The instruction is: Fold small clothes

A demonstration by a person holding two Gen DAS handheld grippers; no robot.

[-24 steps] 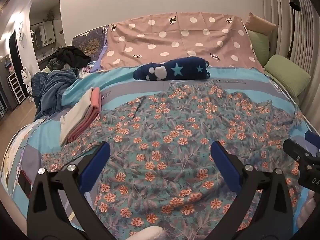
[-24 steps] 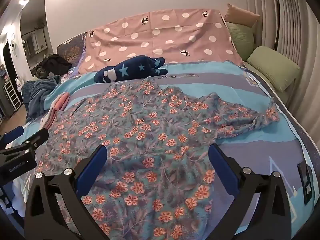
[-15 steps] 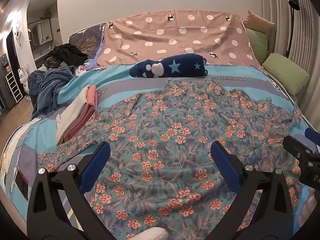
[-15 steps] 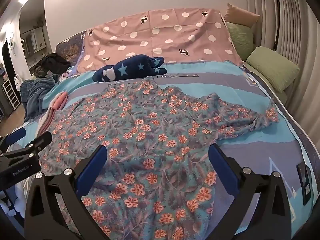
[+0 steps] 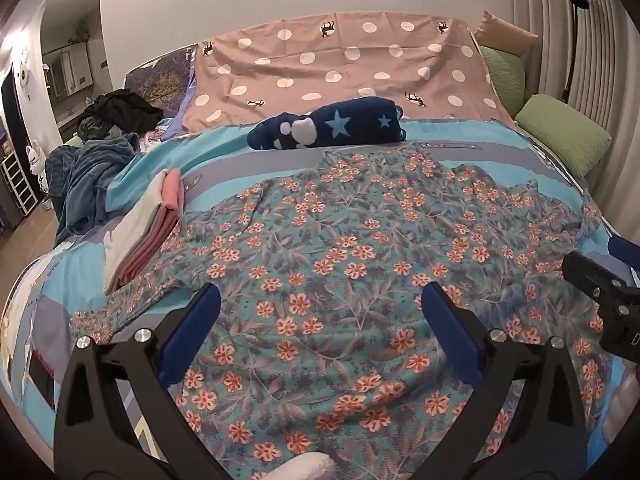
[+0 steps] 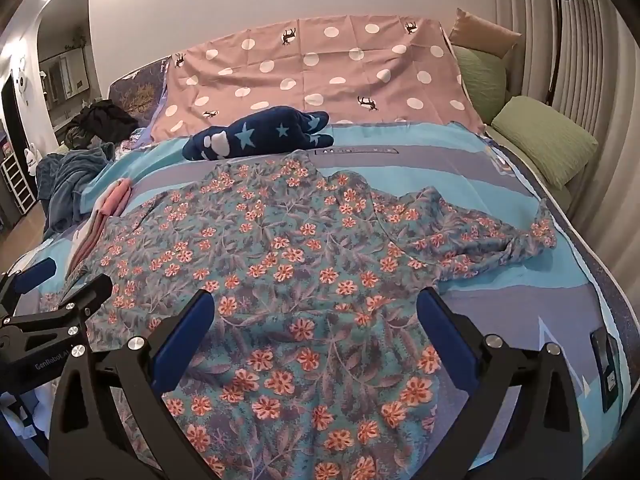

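Floral shirt (image 5: 340, 248) lies spread flat on the bed (image 5: 460, 152), collar toward the headboard, both sleeves out to the sides. Right sleeve (image 6: 500, 240) is rumpled near the bed's edge; left sleeve (image 5: 132, 300) runs under a folded pink and white stack (image 5: 148, 224). A navy star-print bundle (image 5: 332, 128) sits just beyond the collar.

Left tool (image 5: 320, 332) hovers over the lower hem, jaws wide, nothing between them. Right tool (image 6: 316, 332) likewise wide and empty, above the hem's right half.

Step in hand, as I judge it: garment laid out, first fold not yet begun. The next move likely calls for lowering onto a sleeve or side edge, pinching only the cloth and not the bedsheet, then carrying it inward across the body. Risk: thin fabric may bunch.
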